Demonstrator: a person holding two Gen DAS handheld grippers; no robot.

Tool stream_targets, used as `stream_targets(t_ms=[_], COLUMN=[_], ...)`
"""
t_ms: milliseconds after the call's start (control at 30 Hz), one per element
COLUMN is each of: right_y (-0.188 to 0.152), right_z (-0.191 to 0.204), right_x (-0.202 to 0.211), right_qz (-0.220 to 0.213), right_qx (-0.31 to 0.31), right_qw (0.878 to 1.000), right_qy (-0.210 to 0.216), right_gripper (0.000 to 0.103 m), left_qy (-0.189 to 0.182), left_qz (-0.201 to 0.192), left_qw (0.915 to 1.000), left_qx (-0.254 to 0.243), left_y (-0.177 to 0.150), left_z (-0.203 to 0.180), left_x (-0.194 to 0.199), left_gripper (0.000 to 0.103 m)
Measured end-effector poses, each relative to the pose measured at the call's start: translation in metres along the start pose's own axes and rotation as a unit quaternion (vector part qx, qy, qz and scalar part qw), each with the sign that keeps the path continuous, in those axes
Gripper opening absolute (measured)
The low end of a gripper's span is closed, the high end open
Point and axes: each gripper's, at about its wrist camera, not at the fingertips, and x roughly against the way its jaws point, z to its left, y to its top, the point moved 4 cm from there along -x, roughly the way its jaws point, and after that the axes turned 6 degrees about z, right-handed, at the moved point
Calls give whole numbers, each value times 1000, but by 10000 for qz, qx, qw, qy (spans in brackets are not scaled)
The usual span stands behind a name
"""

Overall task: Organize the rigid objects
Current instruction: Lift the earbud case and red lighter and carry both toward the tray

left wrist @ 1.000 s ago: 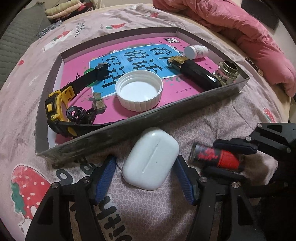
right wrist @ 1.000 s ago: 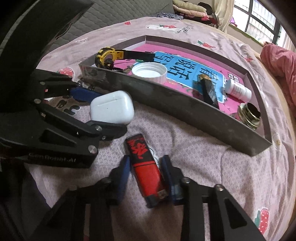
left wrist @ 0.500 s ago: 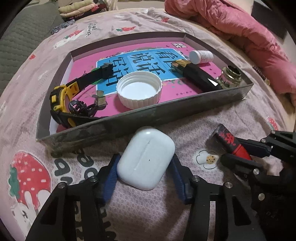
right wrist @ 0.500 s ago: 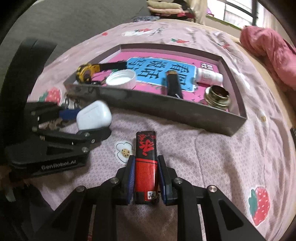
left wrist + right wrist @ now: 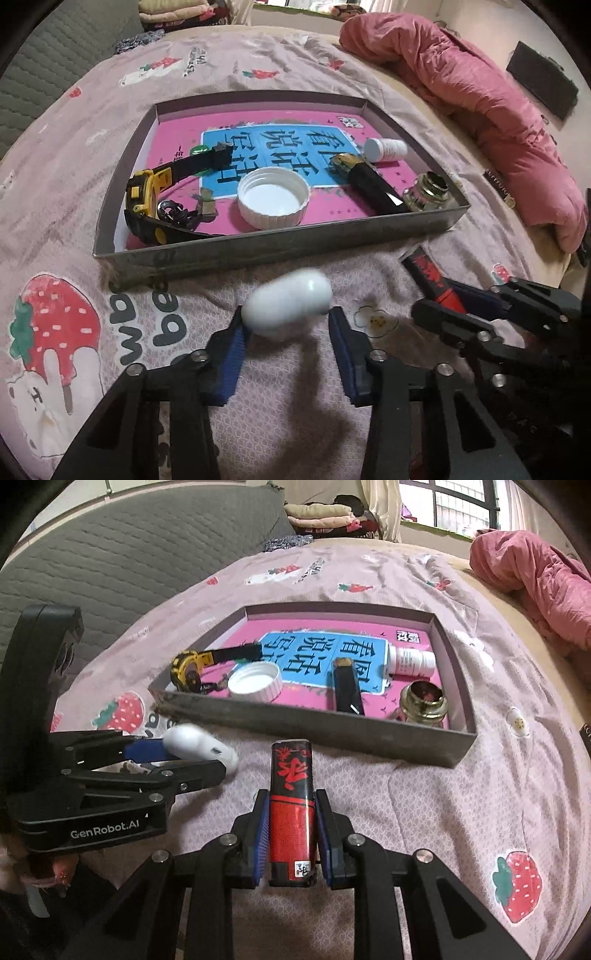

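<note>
Clearly the right gripper (image 5: 291, 834) is clamped on the red-and-black lighter (image 5: 291, 805), blue pads pressed to its sides, holding it above the bedspread (image 5: 461, 812) just short of the shallow box (image 5: 332, 727). Beside it, the left gripper (image 5: 286, 332) has just been closing its jaws around the blurred white earbud case (image 5: 288, 306); one blue pad touches it, while the other pad stands slightly apart.

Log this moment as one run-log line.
left gripper: jaws just closing, blurred white case between them | right gripper: shut on red-black lighter | tray: neither inside yet
</note>
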Motion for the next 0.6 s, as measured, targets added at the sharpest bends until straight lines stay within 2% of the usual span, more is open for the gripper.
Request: stream_targets(t_ms=[67,200,267,333,600], right_y=[-1,-3,-3,-2,-3], right_z=[-1,-2,-3,-4,-7], right_x=[-1,-2,-3,-3,-5], right_qz=[20,47,50,41,66], right_qx=[-22,-55,-90,-139,-246], right_qw=[10000,10000,9999,9999,9996], right_qy=[5,5,30,66,108], right_gripper=[23,23,23,23,23], left_qy=[25,-193,-322,-493,-618], left_qz=[117,102,51,58,-49], left_qw=[9999,9996,9990,9976,9965], left_qx=[51,196,300,484,567], left_y=[0,1,1,4,15], left_z=[5,9,11,14,12], left_x=[-9,-12,-12,-16,-20], left_gripper=[32,33,36,45,45])
